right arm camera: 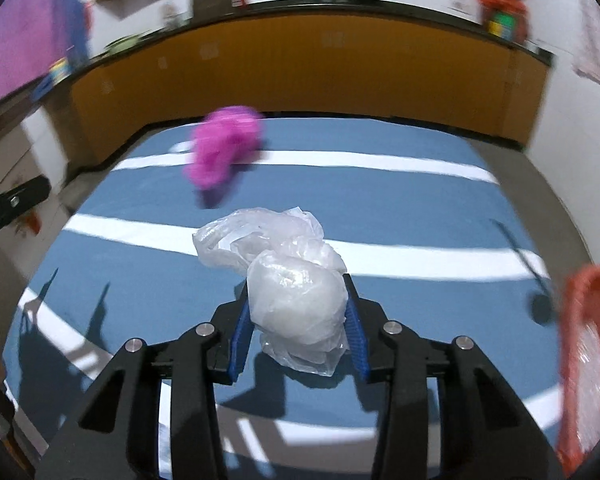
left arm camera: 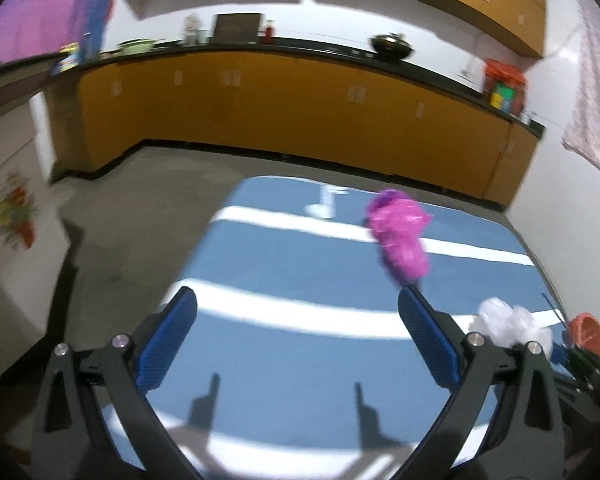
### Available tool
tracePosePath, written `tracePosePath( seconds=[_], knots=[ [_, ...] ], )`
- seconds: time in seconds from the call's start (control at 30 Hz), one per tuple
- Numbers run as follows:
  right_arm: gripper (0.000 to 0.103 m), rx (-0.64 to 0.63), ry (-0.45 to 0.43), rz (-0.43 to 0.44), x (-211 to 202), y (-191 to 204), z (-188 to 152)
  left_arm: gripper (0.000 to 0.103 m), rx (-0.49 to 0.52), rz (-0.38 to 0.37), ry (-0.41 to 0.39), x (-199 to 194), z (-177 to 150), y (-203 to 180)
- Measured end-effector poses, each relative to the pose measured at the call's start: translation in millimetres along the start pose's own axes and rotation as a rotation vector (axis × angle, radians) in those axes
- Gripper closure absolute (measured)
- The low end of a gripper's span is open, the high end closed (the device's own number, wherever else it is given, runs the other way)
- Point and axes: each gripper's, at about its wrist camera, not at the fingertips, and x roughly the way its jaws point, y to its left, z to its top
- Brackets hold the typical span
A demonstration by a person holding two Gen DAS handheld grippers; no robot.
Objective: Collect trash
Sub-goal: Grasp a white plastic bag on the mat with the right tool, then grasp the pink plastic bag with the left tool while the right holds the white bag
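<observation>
Right claw (right arm camera: 298, 312) pads gripping clear plastic bag (right arm camera: 288, 280) (crumpled), pink wad (right arm camera: 224, 144) beyond

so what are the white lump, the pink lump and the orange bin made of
White lump: thin translucent plastic film, glossy, crinkled, light showing through. Pink lump: probably crumpled plastic bag too, slightly shiny, but blurred. Orange bin: looks like rigid moulded plastic with a ribbed rim, semi-matt.

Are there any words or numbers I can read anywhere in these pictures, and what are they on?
No text can be read here.
Colourful box on the counter: bright patches, any print too blurred.
Sticker on the white wall: a picture only, blurred.
White mark on the blue mat: a music-note shape, not a word.
Clear plastic bag and pink bag: no print visible.
</observation>
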Motion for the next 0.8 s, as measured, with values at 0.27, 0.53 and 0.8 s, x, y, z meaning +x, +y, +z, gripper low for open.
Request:
tracePosePath(
  seconds=[0.27,0.53,0.8],
  knots=[
    [0.061,0.213,-0.032,-0.053,-23.5,-83.3,-12.6,0.004,0.107,-0.013,0.053,91.8,37.2,-85.7],
    [0.061,0.267,-0.026,-0.053,-28.3,-107.3,-23.7,0.005,0.142,0.045,0.164,175.3,50.5,-112.3],
    [0.061,0.299,-0.040,-0.031,-38.3,-113.3,-28.2,0.067,0.131,0.021,0.267,202.9,41.2,-115.6]
  ],
)
